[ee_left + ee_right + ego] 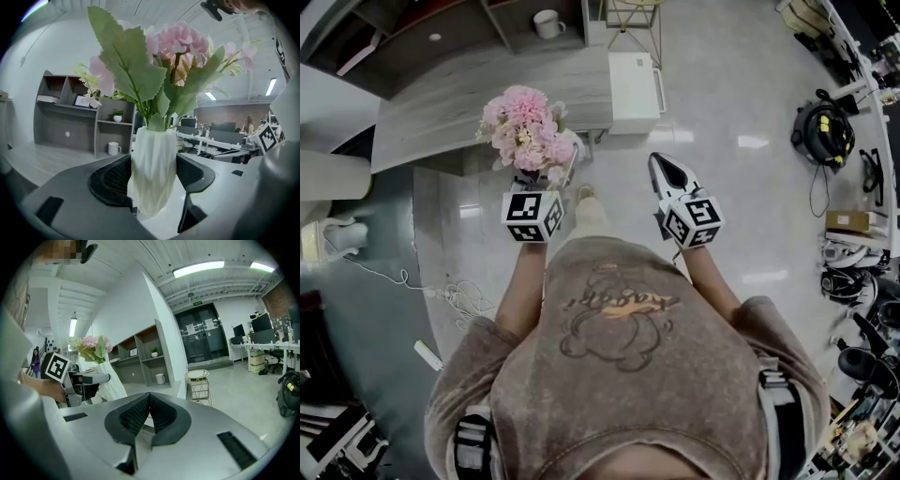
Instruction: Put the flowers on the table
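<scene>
The left gripper (pixel 154 180) clamps the vase (pixel 153 154) of flowers (pixel 525 127), held short of the table (pixel 441 117), so setting down remains; the right gripper (pixel 149 416) is closed and empty.

We see an open-plan office: white desks (pixel 208 142) with dark monitors (pixel 228 130) at three o'clock, grey wooden shelving (pixel 65 127) at nine.

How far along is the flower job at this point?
Done: the white vase of pink flowers is picked up, clamped between the jaws of the left gripper. In hand: it is held clear of any surface, with the grey table just ahead. Left: set the vase on the table and let go. The right gripper is shut and empty.
</scene>
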The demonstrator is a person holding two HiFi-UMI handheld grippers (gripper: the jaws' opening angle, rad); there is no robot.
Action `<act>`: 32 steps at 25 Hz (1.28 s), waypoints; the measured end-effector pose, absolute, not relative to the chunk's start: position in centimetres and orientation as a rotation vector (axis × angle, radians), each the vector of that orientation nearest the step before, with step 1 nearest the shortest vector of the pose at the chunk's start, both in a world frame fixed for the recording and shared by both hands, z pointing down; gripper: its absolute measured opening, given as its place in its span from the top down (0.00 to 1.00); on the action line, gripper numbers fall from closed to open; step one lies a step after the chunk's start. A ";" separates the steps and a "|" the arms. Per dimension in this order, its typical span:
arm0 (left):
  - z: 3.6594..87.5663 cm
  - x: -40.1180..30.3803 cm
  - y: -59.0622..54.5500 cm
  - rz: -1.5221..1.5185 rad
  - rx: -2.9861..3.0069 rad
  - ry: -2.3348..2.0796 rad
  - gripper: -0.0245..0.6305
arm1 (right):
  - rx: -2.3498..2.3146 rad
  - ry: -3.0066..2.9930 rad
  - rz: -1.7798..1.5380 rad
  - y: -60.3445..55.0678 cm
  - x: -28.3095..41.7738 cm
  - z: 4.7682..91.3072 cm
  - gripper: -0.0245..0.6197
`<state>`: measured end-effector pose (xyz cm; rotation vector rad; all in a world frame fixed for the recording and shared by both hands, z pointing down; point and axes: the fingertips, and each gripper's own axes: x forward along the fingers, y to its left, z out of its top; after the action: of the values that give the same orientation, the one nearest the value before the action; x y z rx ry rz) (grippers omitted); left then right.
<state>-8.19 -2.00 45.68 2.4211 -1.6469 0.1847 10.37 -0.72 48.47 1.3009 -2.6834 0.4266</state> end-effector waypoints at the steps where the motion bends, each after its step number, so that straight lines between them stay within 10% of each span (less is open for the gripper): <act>1: 45.5 -8.5 -3.2 0.184 2.427 -1.639 0.49 | 1.310 -2.678 0.429 -1.8 10.1 48.4 0.98; 32: 44.6 -11.7 -26.8 0.213 2.574 -1.486 0.49 | 1.482 -2.605 0.397 -23.0 5.3 46.2 0.98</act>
<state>-11.73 -26.79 44.56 2.5741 -1.4863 0.2129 5.35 -22.98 46.25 1.4819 -2.6050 0.3966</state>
